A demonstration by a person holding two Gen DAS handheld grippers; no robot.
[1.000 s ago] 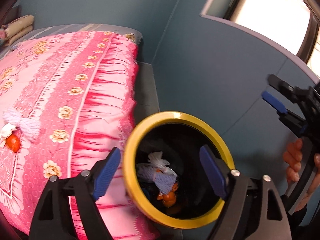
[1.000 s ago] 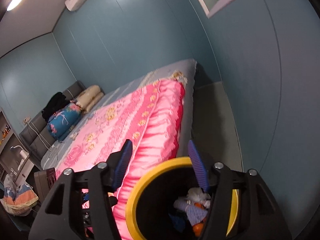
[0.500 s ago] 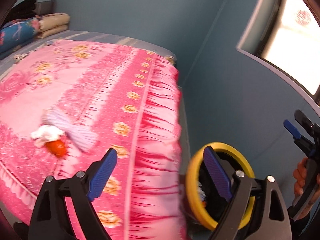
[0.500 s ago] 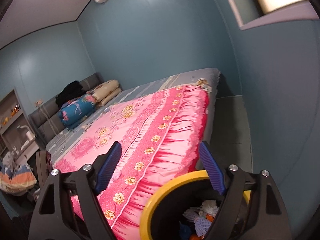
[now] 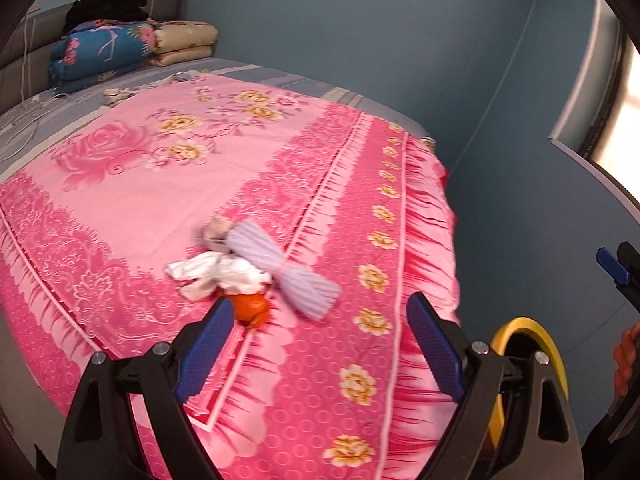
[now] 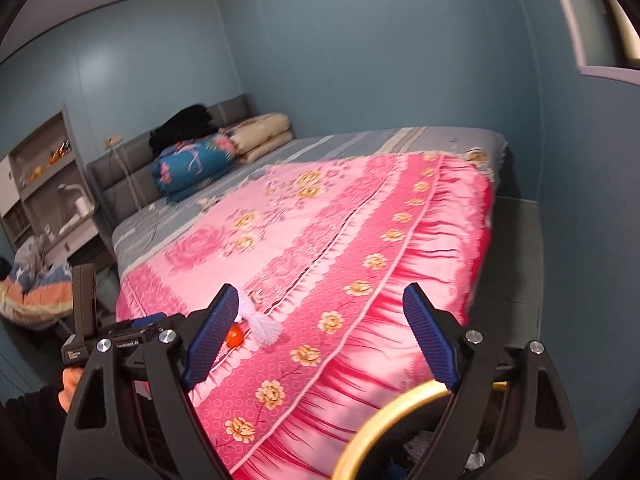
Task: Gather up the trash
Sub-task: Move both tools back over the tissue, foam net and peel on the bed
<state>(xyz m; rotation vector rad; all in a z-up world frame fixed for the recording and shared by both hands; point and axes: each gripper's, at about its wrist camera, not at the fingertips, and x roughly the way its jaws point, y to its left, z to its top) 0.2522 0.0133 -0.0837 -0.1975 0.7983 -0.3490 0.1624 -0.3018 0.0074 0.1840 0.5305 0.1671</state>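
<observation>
Two grippers are in view, and both have their jaws wide apart with nothing between them. The left gripper [image 5: 320,344] points down at a pink flowered blanket [image 5: 168,200] that covers most of a bed [image 6: 400,140]. On this blanket, just past its left finger, lies a small pile of trash: an orange peel [image 5: 250,307], a crumpled white tissue [image 5: 218,274] touching it, and a pale purple wrapper [image 5: 280,268] shaped like a bow, lying across the tissue. Something small and pinkish sits behind the wrapper, but it is too blurred to tell what it is.

The right gripper [image 6: 320,340] is over the edge of the bed, near the corner of the blanket. Below it stands a black bin with a yellow rim [image 6: 384,412], on the floor beside the bed, and some trash is inside, though only partly seen. The same pile shows small behind its left finger.

At the head of the bed are folded quilts [image 5: 104,52], blue and beige, with black clothes [image 5: 108,4] on top. The walls are blue.
</observation>
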